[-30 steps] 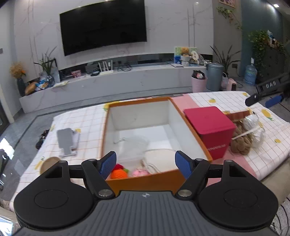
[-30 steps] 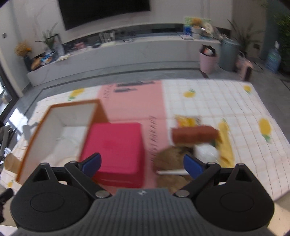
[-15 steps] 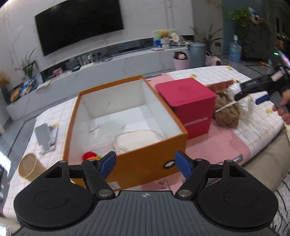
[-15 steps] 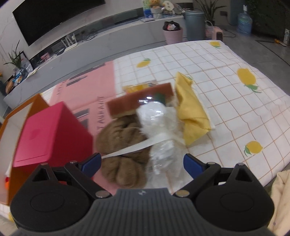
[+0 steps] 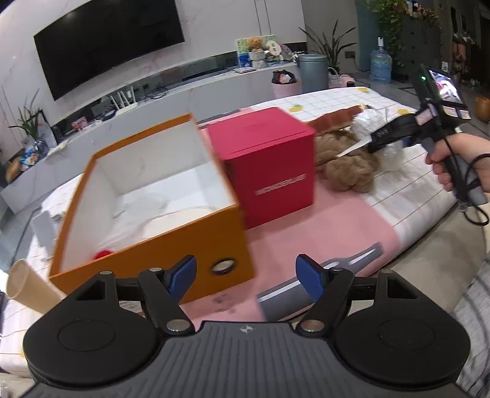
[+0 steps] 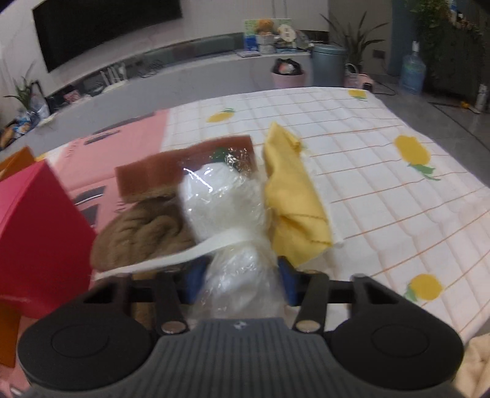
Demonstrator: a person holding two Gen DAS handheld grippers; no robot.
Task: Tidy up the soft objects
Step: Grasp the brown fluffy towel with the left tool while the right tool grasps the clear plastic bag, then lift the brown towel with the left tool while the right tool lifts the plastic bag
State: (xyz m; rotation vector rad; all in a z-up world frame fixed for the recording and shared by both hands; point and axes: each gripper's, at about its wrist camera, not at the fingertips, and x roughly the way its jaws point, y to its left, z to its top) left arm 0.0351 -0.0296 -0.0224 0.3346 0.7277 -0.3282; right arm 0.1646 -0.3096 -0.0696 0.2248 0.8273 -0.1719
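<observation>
- The room (image 5: 214,18) is a living room with a white marbled wall, a wide dark television (image 5: 107,43) hung on it, and a long pale media shelf (image 5: 171,88) below; potted plants, a grey bin (image 5: 312,72) and a water bottle (image 5: 381,65) stand at the far right.
- The desk (image 6: 382,171) is low and covered by a white checked cloth printed with yellow fruit, with a pink mat (image 5: 330,226) laid across its middle.
- The right half of the cloth is bare out to its far and right edges, seen plainly only from the right wrist.
- An open orange box (image 5: 147,245) with white walls sits at the left; a red cube box (image 5: 269,165) stands touching its right side.
- Only the left wrist view looks into the orange box: a pale bundle and a small red item lie at its near end.
- A paper cup (image 5: 24,281) lies at the desk's near left corner, beside the orange box.
- The soft pile lies just right of the red box: brown yarn (image 6: 137,232), a brown sponge (image 6: 183,165) behind it, a yellow cloth (image 6: 291,199) to the right.
- The clear-wrapped white bundle (image 6: 226,199) lies between yarn and cloth, a white strap across it.
- The right claw (image 6: 240,275) is narrowed around the bundle's near end, blue pads at each side; firm contact cannot be told.
- The left claw (image 5: 245,272) hangs wide apart and empty over the near desk edge.
- The left view alone shows the person's right hand (image 5: 462,165) gripping that tool's handle.
</observation>
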